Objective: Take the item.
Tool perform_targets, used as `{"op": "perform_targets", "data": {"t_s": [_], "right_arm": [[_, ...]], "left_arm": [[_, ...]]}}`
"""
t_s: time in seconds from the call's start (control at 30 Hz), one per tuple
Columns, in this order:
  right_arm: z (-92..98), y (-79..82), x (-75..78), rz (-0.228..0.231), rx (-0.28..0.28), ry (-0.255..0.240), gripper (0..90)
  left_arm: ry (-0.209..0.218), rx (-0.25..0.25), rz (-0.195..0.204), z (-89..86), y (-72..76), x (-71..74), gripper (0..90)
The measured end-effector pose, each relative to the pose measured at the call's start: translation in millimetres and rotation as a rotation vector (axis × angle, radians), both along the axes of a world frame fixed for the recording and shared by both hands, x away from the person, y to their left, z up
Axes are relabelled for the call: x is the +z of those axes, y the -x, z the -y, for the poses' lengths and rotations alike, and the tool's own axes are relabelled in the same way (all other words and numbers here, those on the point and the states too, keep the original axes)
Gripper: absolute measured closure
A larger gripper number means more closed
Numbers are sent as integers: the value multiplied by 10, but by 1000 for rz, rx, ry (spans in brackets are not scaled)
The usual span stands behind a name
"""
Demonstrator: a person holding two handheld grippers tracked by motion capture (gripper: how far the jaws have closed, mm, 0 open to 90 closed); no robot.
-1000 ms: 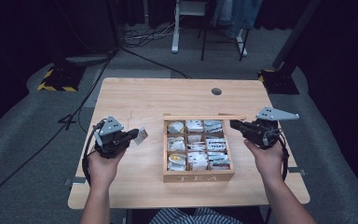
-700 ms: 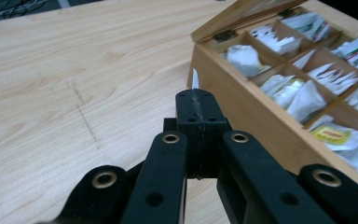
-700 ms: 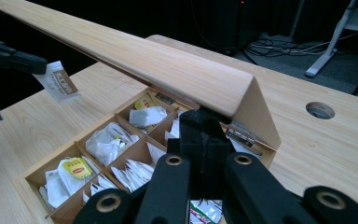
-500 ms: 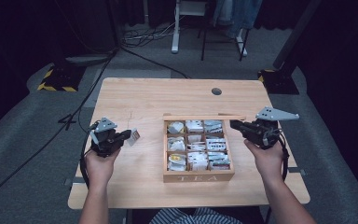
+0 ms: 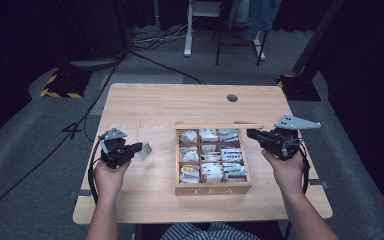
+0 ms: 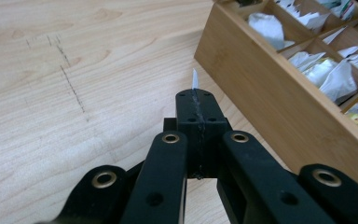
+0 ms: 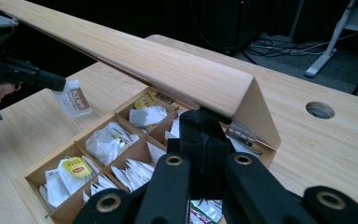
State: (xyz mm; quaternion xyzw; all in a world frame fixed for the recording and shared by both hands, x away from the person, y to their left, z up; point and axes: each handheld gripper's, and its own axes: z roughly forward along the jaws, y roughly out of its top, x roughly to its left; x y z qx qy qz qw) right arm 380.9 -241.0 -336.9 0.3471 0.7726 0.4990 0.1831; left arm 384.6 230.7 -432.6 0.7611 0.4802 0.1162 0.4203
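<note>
The left hand-held gripper (image 5: 141, 148) has its jaws closed on a tea bag (image 5: 145, 150), pinching the packet by its edge; in the left gripper view a thin white sliver of the bag (image 6: 195, 78) sticks up past the tips. It hangs just above the tabletop (image 5: 155, 107), near the left side of the wooden tea box (image 5: 212, 189) but apart from it. The right hand-held gripper (image 5: 252, 134) has its jaws shut at the right end of the box lid (image 5: 219, 126), which stands raised over the back of the box. In the right gripper view the lid (image 7: 135, 53) slants overhead, with paper packets filling the compartments below
</note>
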Motion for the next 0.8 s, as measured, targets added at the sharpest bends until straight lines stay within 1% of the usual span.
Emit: {"op": "perform_targets", "data": {"t_s": [0.03, 0.17, 0.43, 0.57, 0.67, 0.8], "right_arm": [[1, 0, -1, -1, 1, 0, 900], [1, 2, -2, -2, -1, -2, 900], [-1, -2, -10, -3, 2, 1, 900], [-11, -5, -18, -7, 2, 3, 900], [-16, -5, -23, -9, 3, 3, 900], [-15, 0, -28, -10, 6, 5, 900]], "left_arm": [[-2, 1, -13, -2, -16, -27, 900], [9, 10, -37, -4, -39, -75, 900], [11, 23, -50, -21, -66, -137, 900], [12, 15, -57, -16, -73, -144, 900], [0, 17, -65, -11, -94, -167, 900], [7, 25, -68, -21, -106, -179, 900]]}}
